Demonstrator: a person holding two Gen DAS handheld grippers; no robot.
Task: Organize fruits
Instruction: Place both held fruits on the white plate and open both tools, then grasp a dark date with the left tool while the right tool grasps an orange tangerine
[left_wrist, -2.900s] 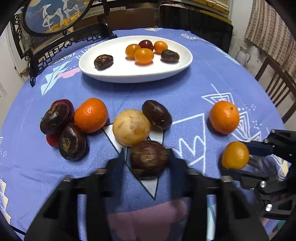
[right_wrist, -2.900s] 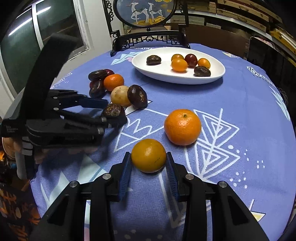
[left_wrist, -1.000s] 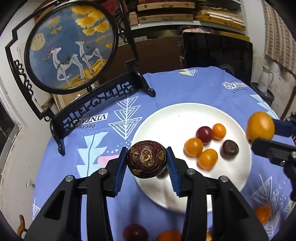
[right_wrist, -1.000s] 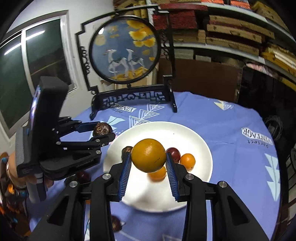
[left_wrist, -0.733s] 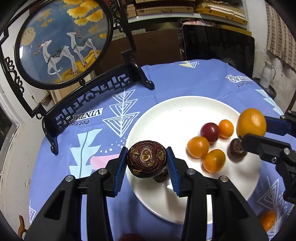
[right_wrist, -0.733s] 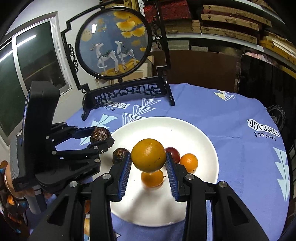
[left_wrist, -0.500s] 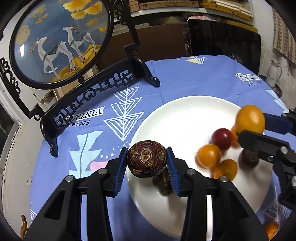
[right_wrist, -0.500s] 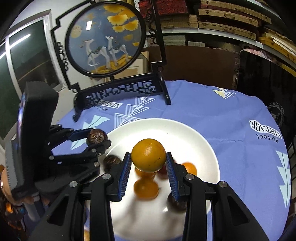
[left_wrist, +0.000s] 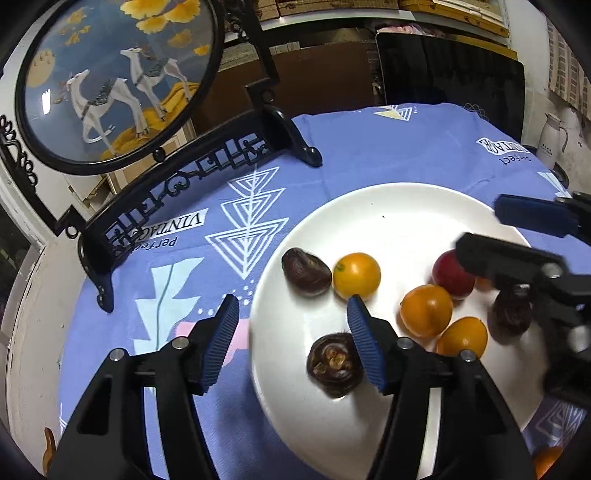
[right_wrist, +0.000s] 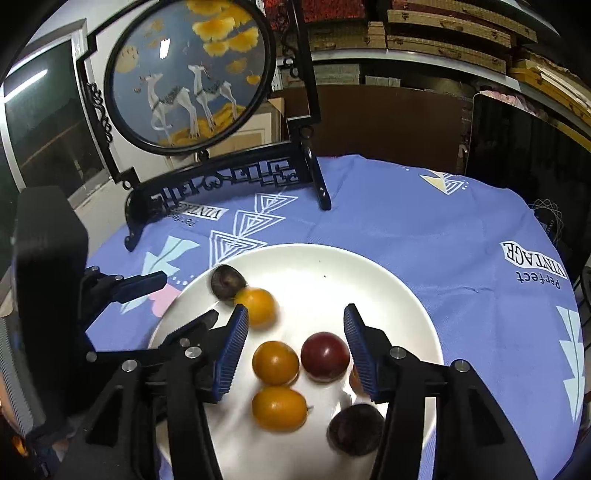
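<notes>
My left tongs (left_wrist: 291, 328) have just been opening and stand apart over the white plate (left_wrist: 388, 206), with the brown water chestnut (left_wrist: 334, 363) lying free on it just inside my right-hand pad. My right tongs (right_wrist: 293, 338) have likewise just been opening and hold nothing; the yellow-orange fruit (right_wrist: 258, 306) lies just beyond their left pad.

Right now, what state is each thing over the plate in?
Left tongs: just opened, nothing gripped.
Right tongs: just opened, nothing gripped.
Brown fruit: released, lying on the plate below the left tongs.
Yellow-orange fruit: released, on the plate, blurred.
White plate: holds eight fruits.
</notes>
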